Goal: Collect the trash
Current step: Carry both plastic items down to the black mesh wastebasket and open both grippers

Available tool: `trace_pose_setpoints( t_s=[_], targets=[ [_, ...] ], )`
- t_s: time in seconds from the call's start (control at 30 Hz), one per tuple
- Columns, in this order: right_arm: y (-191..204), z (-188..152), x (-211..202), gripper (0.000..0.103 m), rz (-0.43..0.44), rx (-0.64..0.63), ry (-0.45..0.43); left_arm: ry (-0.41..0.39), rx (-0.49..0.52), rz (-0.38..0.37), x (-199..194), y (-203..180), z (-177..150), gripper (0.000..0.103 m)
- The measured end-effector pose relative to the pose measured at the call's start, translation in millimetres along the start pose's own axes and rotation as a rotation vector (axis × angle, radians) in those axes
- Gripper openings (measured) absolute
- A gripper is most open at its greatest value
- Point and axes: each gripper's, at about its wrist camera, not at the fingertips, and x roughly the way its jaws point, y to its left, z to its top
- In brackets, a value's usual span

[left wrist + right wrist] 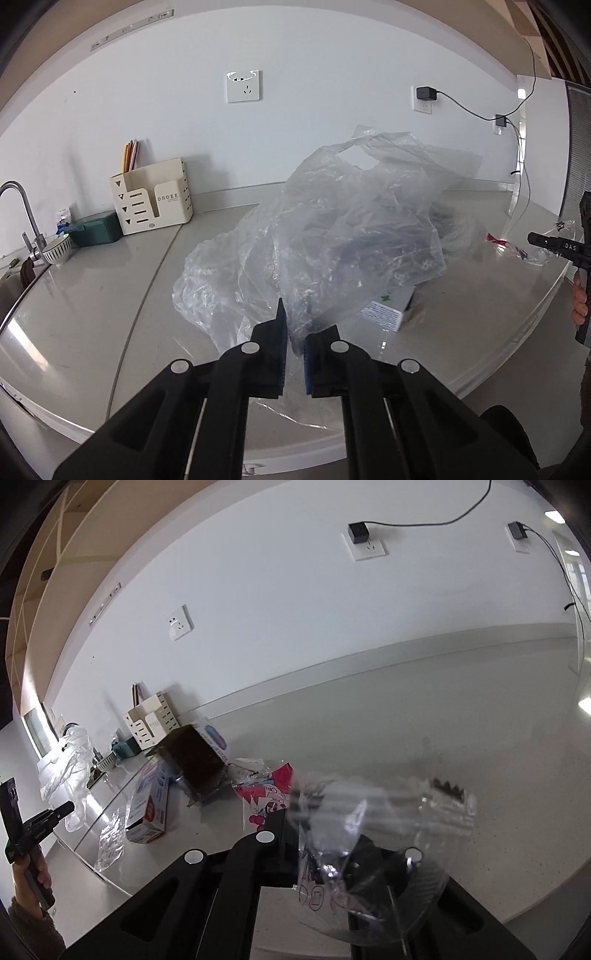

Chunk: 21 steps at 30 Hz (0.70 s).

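Observation:
My left gripper [294,334] is shut on the edge of a large clear plastic bag [332,229] and holds it up over the grey counter [92,295]. A white carton [388,310] lies under the bag. My right gripper [314,834] is shut on a clear plastic wrapper [369,816] that hangs over its fingers, above the counter. In the right wrist view a red and white printed wrapper [266,794], an open brown box [195,764], a toothpaste carton [149,812] and a small clear wrapper [110,842] lie on the counter. The left gripper with the bag [68,771] shows at far left.
A cream organiser with pencils [155,203], a green box [96,229], a bowl [57,249] and a tap over a sink [22,214] stand at the back left. Wall sockets with chargers and cables [424,94] are behind. The counter's front edge [517,350] curves close.

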Motion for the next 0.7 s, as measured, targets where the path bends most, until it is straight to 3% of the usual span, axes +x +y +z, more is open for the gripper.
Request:
trace_pose_setpoints(
  t_s=[0.13, 0.33, 0.5, 0.7],
  targets=[
    [18, -8, -32, 0.008, 0.005, -0.017, -0.022, -0.019, -0.012, -0.027, -26, -15, -16, 0.008],
    [41, -31, -70, 0.008, -0.003, -0.044, -0.037, -0.031, -0.049, -0.131, -58, -36, -45, 0.008],
    [58, -59, -93, 0.008, 0.016, -0.064, -0.025, -0.009, -0.071, -0.224, -79, -50, -71, 0.008],
    [85, -99, -109, 0.008, 0.032, -0.090, 0.011, 0.040, -0.067, -0.281, -101, -64, -106, 0.008]
  ],
)
